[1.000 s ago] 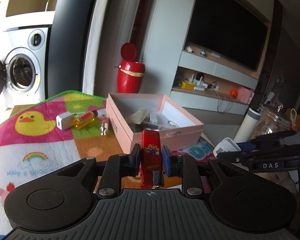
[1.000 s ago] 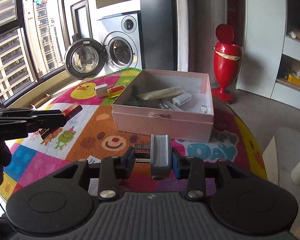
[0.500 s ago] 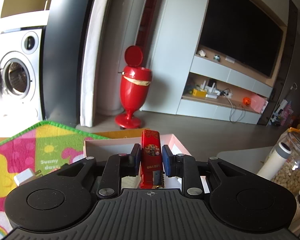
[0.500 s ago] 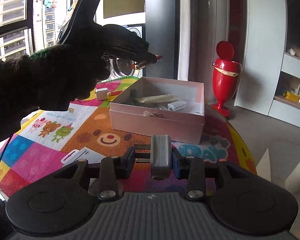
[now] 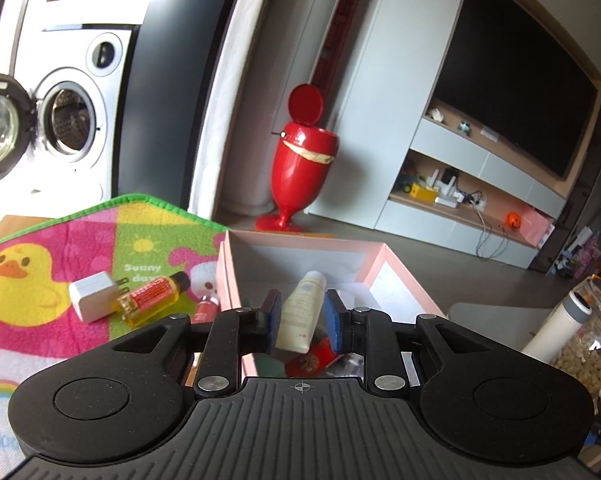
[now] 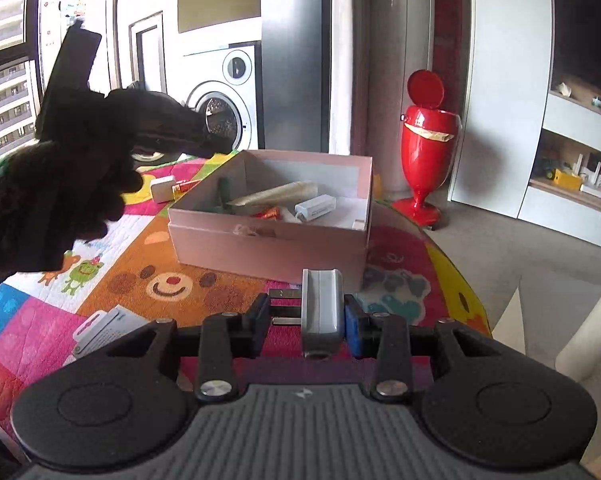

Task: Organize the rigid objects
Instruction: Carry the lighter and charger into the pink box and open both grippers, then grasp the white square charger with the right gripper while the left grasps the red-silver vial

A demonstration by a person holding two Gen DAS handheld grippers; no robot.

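Note:
A pink box (image 5: 404, 276) stands on the colourful mat and also shows in the right wrist view (image 6: 268, 244). My left gripper (image 5: 300, 320) is open above the box; a cream tube (image 5: 302, 312) and the red lighter (image 5: 312, 360) lie in the box below it. My right gripper (image 6: 306, 316) is shut on a grey plug adapter (image 6: 322, 304), held over the mat in front of the box. The left gripper also shows in the right wrist view (image 6: 204, 140), held by a gloved hand over the box's left side.
A white charger (image 5: 90, 296), a yellow bottle (image 5: 152, 296) and a small red item (image 5: 204, 306) lie on the mat (image 5: 32, 272) left of the box. A white device (image 6: 104, 328) lies on the mat's near left. A jar (image 5: 588, 344) stands right. A red bin (image 6: 424, 148) stands behind.
My left gripper moved over the box, opened and let go of the red lighter, which now lies in the box. My right gripper still holds the adapter.

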